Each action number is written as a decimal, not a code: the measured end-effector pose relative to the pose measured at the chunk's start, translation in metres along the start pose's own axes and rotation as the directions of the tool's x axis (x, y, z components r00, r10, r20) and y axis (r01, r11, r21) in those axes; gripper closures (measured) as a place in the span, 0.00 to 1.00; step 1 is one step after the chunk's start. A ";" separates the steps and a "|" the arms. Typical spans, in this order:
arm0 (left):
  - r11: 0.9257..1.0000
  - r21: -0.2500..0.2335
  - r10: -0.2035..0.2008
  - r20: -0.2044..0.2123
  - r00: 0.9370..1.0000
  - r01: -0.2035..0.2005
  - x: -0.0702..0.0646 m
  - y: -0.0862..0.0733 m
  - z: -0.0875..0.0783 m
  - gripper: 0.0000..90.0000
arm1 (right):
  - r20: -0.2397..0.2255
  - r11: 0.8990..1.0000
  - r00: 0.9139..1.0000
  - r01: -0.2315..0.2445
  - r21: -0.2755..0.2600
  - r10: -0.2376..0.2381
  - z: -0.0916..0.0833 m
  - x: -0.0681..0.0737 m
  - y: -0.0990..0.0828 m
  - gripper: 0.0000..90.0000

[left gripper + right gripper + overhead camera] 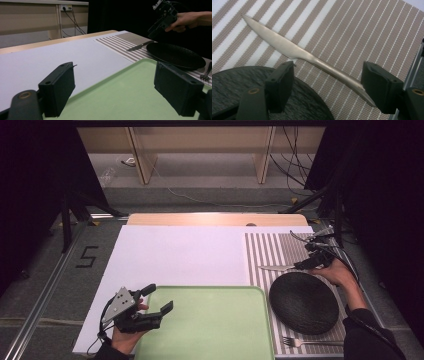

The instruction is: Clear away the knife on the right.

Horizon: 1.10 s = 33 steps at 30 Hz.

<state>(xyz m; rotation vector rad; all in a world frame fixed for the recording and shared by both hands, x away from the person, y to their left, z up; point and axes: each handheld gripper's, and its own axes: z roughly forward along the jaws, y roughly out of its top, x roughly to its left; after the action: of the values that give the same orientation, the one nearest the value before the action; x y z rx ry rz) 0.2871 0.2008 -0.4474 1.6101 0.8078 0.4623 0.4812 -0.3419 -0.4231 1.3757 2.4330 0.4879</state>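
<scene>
Beyond the plate [304, 303], on the striped mat [270, 251], lies the knife [294, 51]. The right gripper [328, 85] hovers over its handle, jaws apart, clamping nothing. For a sound grasp, lower until both jaws straddle the handle squarely, clear of the plate's rim, then close. Left of the plate, the left gripper [160, 298] waits with jaws apart over the tray [210, 325].

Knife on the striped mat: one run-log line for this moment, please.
right tongs: open, over knife handle, no grip | knife: flat on striped mat, beside black plate | left tongs: open over green tray
</scene>
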 end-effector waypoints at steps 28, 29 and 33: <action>1.000 -0.004 -0.006 0.006 1.000 0.006 0.001 0.000 0.000 0.18 | -0.006 0.980 1.000 0.031 0.198 -0.030 0.029 -0.018 0.015 0.33; 1.000 -0.004 -0.007 0.006 1.000 0.007 0.001 0.000 0.000 0.18 | -0.005 0.980 1.000 0.028 0.198 -0.027 0.031 -0.018 0.015 0.33; 1.000 -0.002 -0.011 0.007 1.000 0.011 0.001 0.000 0.001 0.19 | -0.008 0.977 0.999 0.047 0.210 -0.046 0.033 -0.017 0.017 0.34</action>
<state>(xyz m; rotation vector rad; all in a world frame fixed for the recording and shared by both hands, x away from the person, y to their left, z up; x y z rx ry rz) 0.2886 0.2015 -0.4477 1.6042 0.8107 0.4491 0.5167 -0.3434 -0.4440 1.3945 2.5735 0.2265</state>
